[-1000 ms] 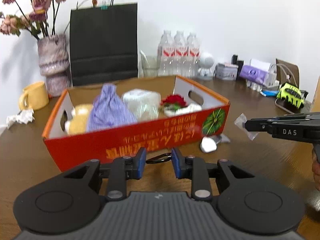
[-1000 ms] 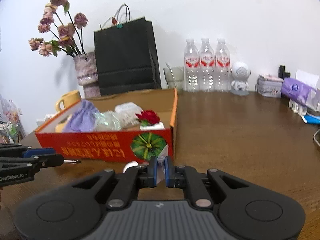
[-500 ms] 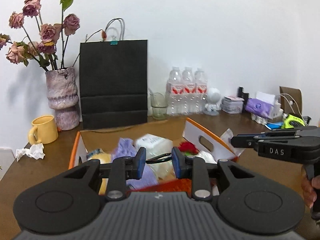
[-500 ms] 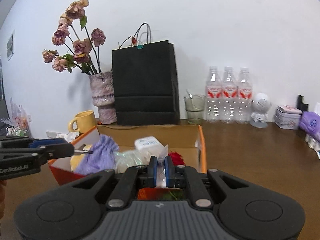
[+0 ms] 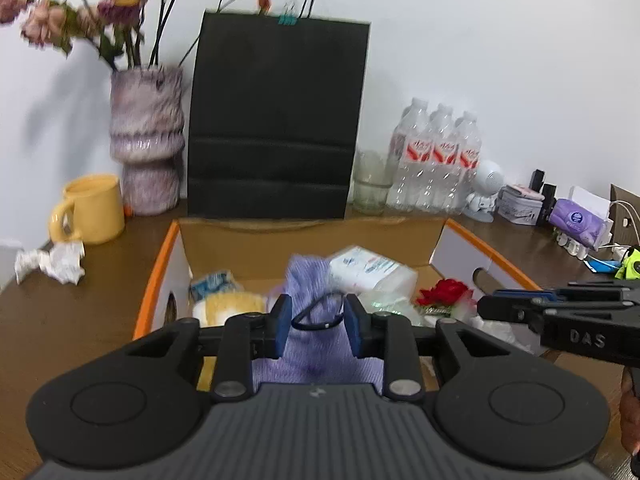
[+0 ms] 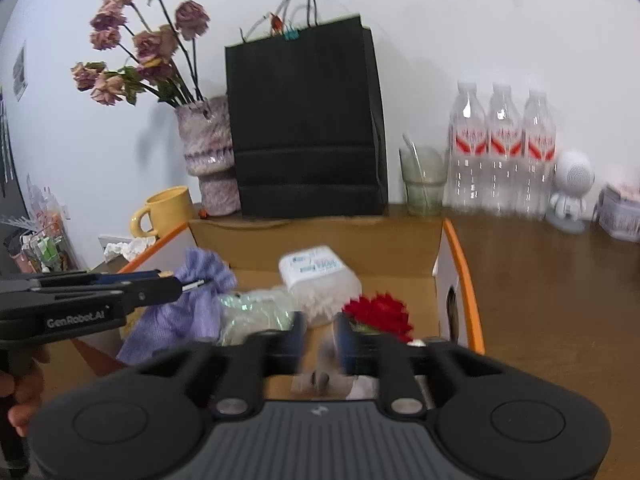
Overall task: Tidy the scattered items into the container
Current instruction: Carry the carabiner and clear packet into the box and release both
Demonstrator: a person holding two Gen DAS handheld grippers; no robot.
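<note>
The orange cardboard box (image 5: 160,264) (image 6: 460,248) holds a purple cloth pouch (image 5: 308,280) (image 6: 188,308), a white packet (image 5: 368,270) (image 6: 316,268), a red flower (image 5: 444,292) (image 6: 380,312) and a yellow item (image 5: 228,306). My left gripper (image 5: 317,320) is shut on a black carabiner (image 5: 316,318) above the box. My right gripper (image 6: 320,336) has its jaws parted over the box, and a small clear plastic bag (image 6: 324,380) lies blurred just below them, out of the grip.
A black paper bag (image 5: 276,120), a vase of dried roses (image 5: 146,140), a yellow mug (image 5: 92,208), a glass (image 5: 370,188) and three water bottles (image 5: 436,160) stand behind the box. Crumpled paper (image 5: 52,260) lies left. Small items crowd the right back (image 5: 576,220).
Both grippers rose from the table in front of the box to above its inside. The right jaws opened and the clear bag left them. The left still holds the carabiner.
</note>
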